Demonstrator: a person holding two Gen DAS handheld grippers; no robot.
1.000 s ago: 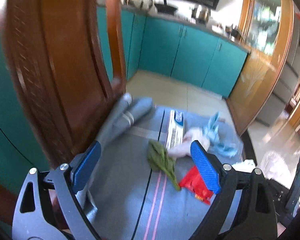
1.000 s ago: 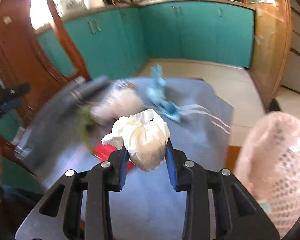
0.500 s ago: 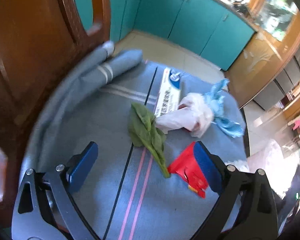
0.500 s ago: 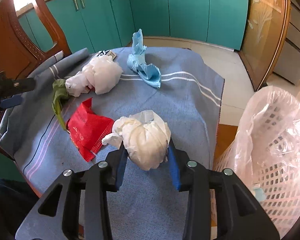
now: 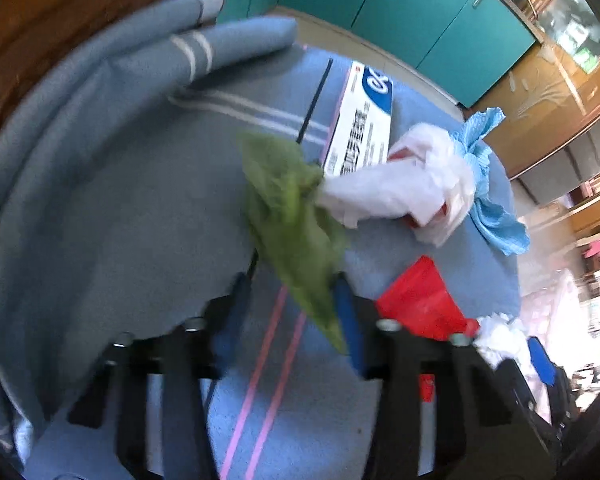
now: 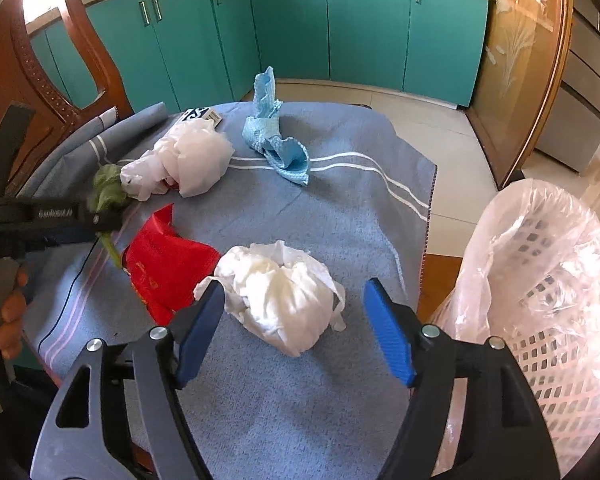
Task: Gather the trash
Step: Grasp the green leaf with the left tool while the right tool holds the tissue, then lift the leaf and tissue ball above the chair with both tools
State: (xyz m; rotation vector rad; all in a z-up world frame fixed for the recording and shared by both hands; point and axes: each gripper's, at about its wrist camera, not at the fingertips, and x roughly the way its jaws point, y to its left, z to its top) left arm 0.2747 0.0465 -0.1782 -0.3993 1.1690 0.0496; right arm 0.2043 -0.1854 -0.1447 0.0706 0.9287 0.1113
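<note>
My left gripper [image 5: 292,312] is partly closed around the stem end of a green leaf [image 5: 292,216]; the leaf lies between the blue pads, and I cannot tell if they pinch it. In the right wrist view the left gripper [image 6: 96,220] is at the leaf [image 6: 106,190]. My right gripper [image 6: 296,332] is open, and a crumpled white paper wad [image 6: 280,296] lies on the cloth between its pads. A red wrapper [image 6: 164,264], a white plastic bag [image 6: 188,160], a blue cloth scrap [image 6: 276,148] and a toothpaste box [image 5: 364,120] lie on the blue tablecloth [image 6: 340,216].
A white lattice basket lined with a clear plastic bag [image 6: 548,280] stands right of the table, by my right gripper. A wooden chair back [image 6: 72,60] stands at the table's left. Teal cabinets [image 6: 340,28] line the far wall.
My right gripper has opened and let go of the white paper wad, which now lies on the cloth. My left gripper has come down and closed in around the leaf.
</note>
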